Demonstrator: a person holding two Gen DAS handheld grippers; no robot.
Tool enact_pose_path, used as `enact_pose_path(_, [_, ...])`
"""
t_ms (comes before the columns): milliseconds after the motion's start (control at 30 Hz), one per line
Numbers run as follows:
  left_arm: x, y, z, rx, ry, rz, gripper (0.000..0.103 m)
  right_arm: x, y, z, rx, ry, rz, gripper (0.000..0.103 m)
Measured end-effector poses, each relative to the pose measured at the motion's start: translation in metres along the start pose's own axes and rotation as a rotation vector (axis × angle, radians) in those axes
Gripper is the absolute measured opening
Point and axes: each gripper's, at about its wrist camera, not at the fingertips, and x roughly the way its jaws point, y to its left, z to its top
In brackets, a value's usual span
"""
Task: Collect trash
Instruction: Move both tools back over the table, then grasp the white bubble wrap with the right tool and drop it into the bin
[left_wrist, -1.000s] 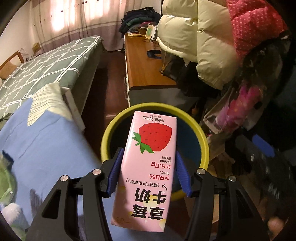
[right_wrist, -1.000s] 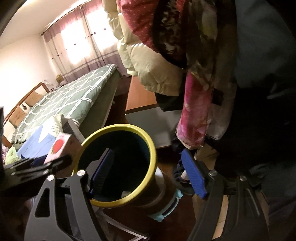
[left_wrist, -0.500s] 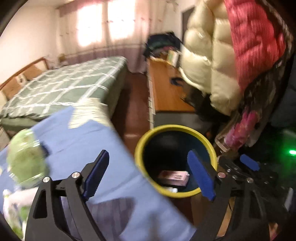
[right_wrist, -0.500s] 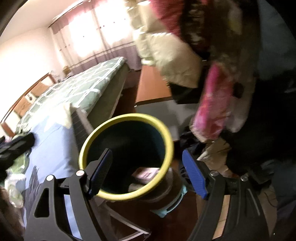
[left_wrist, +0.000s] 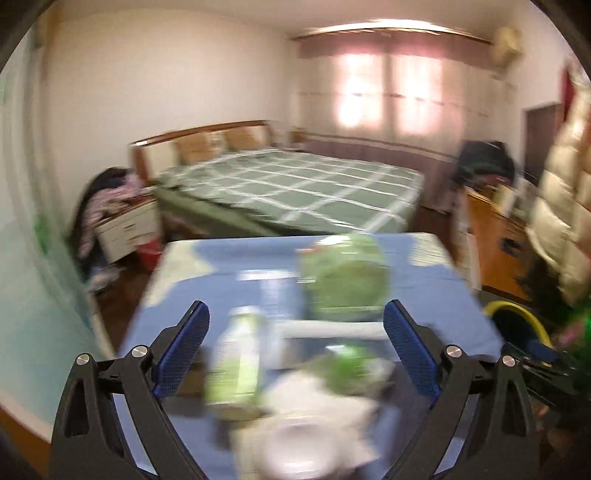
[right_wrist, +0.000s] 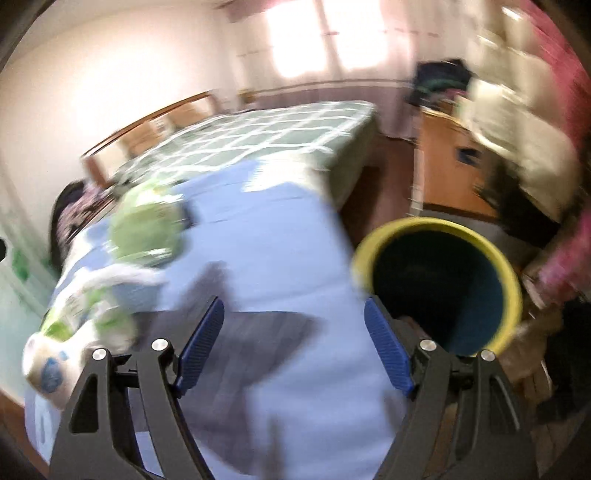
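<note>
Hovering over the blue-covered desk (left_wrist: 424, 295) with nothing between its pads, the left tool (left_wrist: 295, 352) is spreading its jaws wider and is pointing at the trash pile that is still waiting to be collected. Frames are blurring heavily, so item names are best guesses: a green-labelled plastic bottle (left_wrist: 240, 354) is lying just in front of the left tool, a green crumpled bag or wrapper (left_wrist: 345, 277) is sitting behind it, and white crumpled paper or plastic (left_wrist: 314, 417) is lying nearest the camera. The right tool (right_wrist: 293, 347) is also standing wide and is carrying nothing, hanging over the bare blue cloth between the pile and the yellow-rimmed trash bin (right_wrist: 511, 295). The bin is standing just beside the desk's edge, on the right; its dark inside is not showing any contents here. Judging progress: at least three pieces are still lying on the desk, neither tool is holding anything, so collection is looking unfinished, with the next pick likely being the bottle.
</note>
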Motion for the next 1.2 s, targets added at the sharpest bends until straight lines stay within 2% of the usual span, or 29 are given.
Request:
enact_pose_path(167, [0.004, 0.069, -0.02, -0.083, 0.03, 0.063, 0.094, 0.013, 0.076, 0.006, -0.138, 0.018, 0.113, 0.074])
enact_pose_path(333, [0.014, 0.1, -0.042, -0.116, 0.07, 0.057, 0.094, 0.036, 0.122, 0.017, -0.236, 0.032, 0.116, 0.074])
enact_pose_path(500, [0.021, 0.108, -0.054, -0.137, 0.089, 0.044, 0.094, 0.066, 0.136, 0.023, -0.318, 0.07, 0.07, 0.074])
enact_pose_path(633, [0.028, 0.112, -0.055, -0.153, 0.094, 0.034, 0.094, 0.077, 0.129, 0.024, -0.311, 0.09, 0.07, 0.072])
enact_pose_path(800, [0.033, 0.104, -0.051, -0.15, 0.105, 0.017, 0.094, 0.09, 0.13, 0.03, -0.306, 0.122, 0.132, 0.059])
enact_pose_path(900, [0.034, 0.099, -0.05, -0.145, 0.107, 0.006, 0.094, 0.094, 0.135, 0.029, -0.321, 0.126, 0.17, 0.047])
enact_pose_path(933, [0.034, 0.098, -0.05, -0.142, 0.107, 0.004, 0.094, 0.095, 0.137, 0.029, -0.326, 0.126, 0.181, 0.035])
enact_pose_path(967, [0.033, 0.097, -0.05, -0.142, 0.106, 0.004, 0.094, 0.095, 0.138, 0.028, -0.331, 0.129, 0.193, 0.014])
enact_pose_path(1000, [0.033, 0.098, -0.05, -0.142, 0.105, 0.004, 0.094, 0.093, 0.138, 0.027, -0.33, 0.131, 0.201, 0.006])
enact_pose_path(1200, [0.031, 0.094, -0.049, -0.141, 0.102, 0.0, 0.094, 0.074, 0.132, 0.029, -0.289, 0.084, 0.234, 0.005])
